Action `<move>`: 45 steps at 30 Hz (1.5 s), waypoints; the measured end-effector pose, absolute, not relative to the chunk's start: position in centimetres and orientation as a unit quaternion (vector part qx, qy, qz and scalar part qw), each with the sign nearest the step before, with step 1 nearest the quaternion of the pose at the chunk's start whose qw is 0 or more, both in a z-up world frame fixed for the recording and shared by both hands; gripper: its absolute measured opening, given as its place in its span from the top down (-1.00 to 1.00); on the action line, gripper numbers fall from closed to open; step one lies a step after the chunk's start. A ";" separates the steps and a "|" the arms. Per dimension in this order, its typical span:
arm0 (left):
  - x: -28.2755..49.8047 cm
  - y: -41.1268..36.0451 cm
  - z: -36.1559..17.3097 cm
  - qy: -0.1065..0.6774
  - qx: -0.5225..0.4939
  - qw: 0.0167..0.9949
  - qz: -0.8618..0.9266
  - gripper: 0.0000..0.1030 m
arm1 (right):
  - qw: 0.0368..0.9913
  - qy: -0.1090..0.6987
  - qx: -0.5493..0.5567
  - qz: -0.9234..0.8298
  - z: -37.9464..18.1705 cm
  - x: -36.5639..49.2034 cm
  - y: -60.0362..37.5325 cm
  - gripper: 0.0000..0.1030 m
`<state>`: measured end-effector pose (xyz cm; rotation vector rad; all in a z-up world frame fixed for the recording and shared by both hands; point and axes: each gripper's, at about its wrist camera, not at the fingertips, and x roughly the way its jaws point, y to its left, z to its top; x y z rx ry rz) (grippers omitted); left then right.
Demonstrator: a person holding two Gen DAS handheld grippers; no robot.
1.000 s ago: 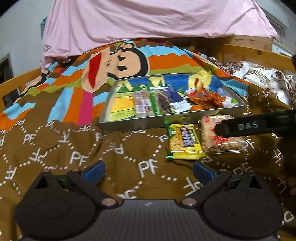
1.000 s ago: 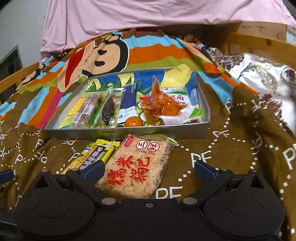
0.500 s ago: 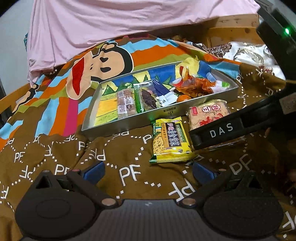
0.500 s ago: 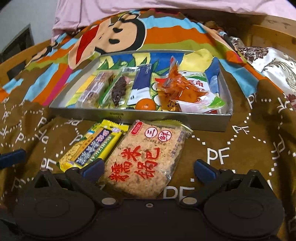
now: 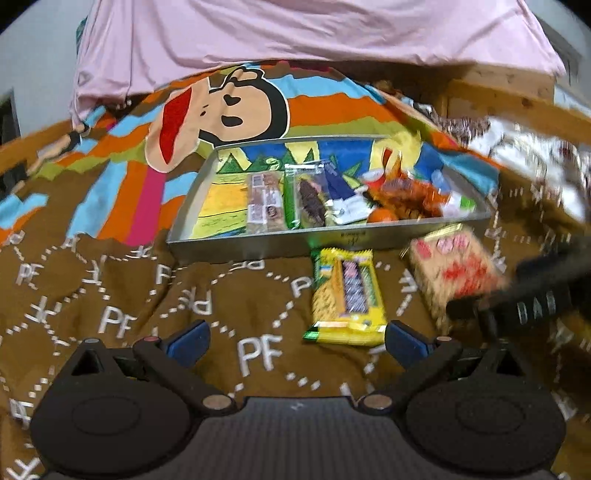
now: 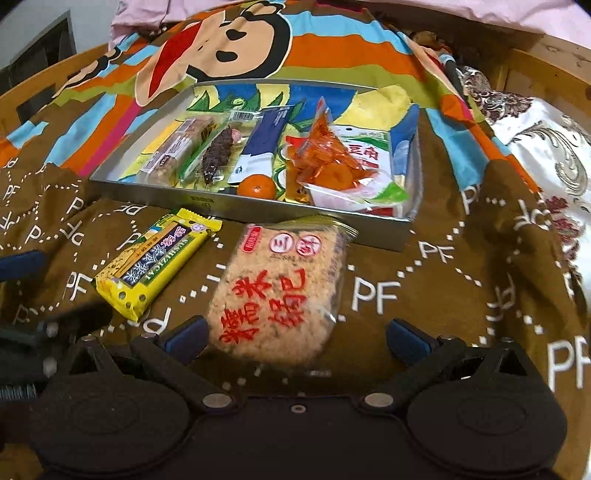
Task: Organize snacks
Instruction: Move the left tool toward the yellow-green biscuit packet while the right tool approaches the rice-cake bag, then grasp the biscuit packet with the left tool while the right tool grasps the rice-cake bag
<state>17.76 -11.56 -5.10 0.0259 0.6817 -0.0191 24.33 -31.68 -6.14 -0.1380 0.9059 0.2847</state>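
Observation:
A shallow metal tray [image 5: 280,242] [image 6: 155,195] lies on the bed and holds several wrapped snacks and a small orange [image 6: 256,186]. In front of it on the brown quilt lie a yellow cracker pack [image 5: 345,295] [image 6: 155,264] and a clear rice-cake pack with red lettering [image 6: 280,291] [image 5: 452,267]. My left gripper [image 5: 295,338] is open, low over the quilt, with the yellow pack just beyond its right finger. My right gripper [image 6: 295,338] is open, and the near end of the rice-cake pack lies between its fingers.
A cartoon monkey blanket [image 5: 221,107] covers the bed behind the tray, with a pink sheet [image 5: 295,33] above it. A wooden bed frame [image 6: 546,70] and a patterned white cushion [image 6: 546,125] lie at the right. The right gripper's black body [image 5: 528,295] reaches into the left wrist view.
The right gripper has moved forward and down over the rice-cake pack, which now lies between its fingers. The left gripper's view has swung, and the yellow pack now lies by its right finger.

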 end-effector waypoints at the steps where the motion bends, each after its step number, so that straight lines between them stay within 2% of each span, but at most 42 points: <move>1: 18.2 -11.5 -4.9 0.335 -0.001 0.942 -0.016 -0.99 | 0.888 0.435 -0.064 0.134 -6.1 24.1 -31.8 -0.99; 7: 21.1 -10.9 -4.6 0.352 -0.039 0.934 -0.044 -0.99 | 0.895 0.434 -0.033 0.099 -6.4 23.2 -31.9 -0.99; 19: 24.4 -10.5 -5.9 0.395 -0.026 0.916 -0.071 -0.99 | 0.892 0.407 -0.160 0.109 -7.3 20.9 -28.9 -0.99; 39: 26.4 -11.7 -7.8 0.404 0.026 0.911 -0.081 -0.98 | 0.916 0.368 -0.132 0.086 -7.0 20.7 -27.5 -0.99; 45: 26.3 -11.9 -7.4 0.397 0.045 0.914 -0.067 -0.88 | 0.922 0.355 -0.125 0.087 -6.9 20.7 -27.3 -0.99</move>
